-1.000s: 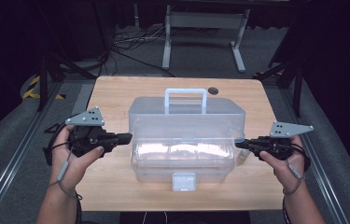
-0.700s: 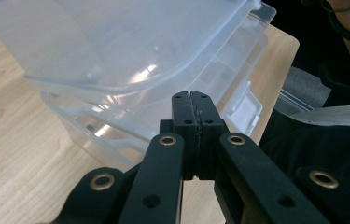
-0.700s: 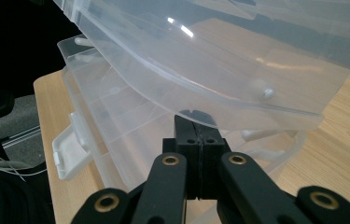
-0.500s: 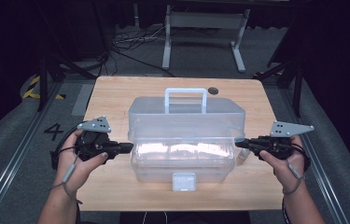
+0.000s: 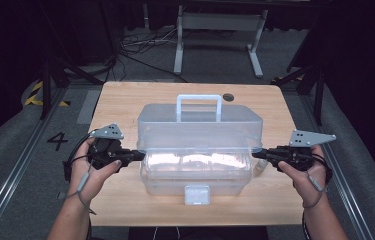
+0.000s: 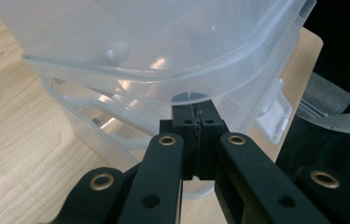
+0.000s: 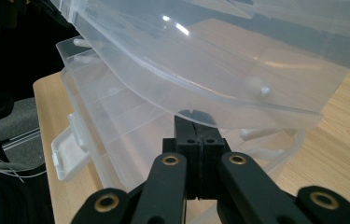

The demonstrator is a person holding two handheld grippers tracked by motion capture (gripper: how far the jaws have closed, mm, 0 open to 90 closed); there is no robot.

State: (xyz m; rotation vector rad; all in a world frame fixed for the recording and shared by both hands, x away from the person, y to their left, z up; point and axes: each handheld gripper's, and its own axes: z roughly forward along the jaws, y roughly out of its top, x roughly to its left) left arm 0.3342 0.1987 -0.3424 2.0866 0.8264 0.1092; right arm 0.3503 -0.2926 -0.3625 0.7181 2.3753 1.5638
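Evidently the step in hand is raising the lid [image 5: 200,120] of the clear plastic box [image 5: 197,172]: the lid stands tilted up off the base, which sits between the two grippers on the wooden table [image 5: 125,100]. The left gripper [image 5: 136,155] and right gripper [image 5: 256,154] each have their jaws pressed together, tips tucked just under the lid's rim at opposite ends. Next, I judge, both must rise evenly, or the lid slips off the tips.

A recording lab or studio is surrounding us: black curtains are hanging around a wooden table [image 5: 125,100], metal rails [image 5: 15,170] are running along grey carpet, cables [image 5: 135,47] are lying loose, hazard tape [image 5: 37,95] is marking the floor.
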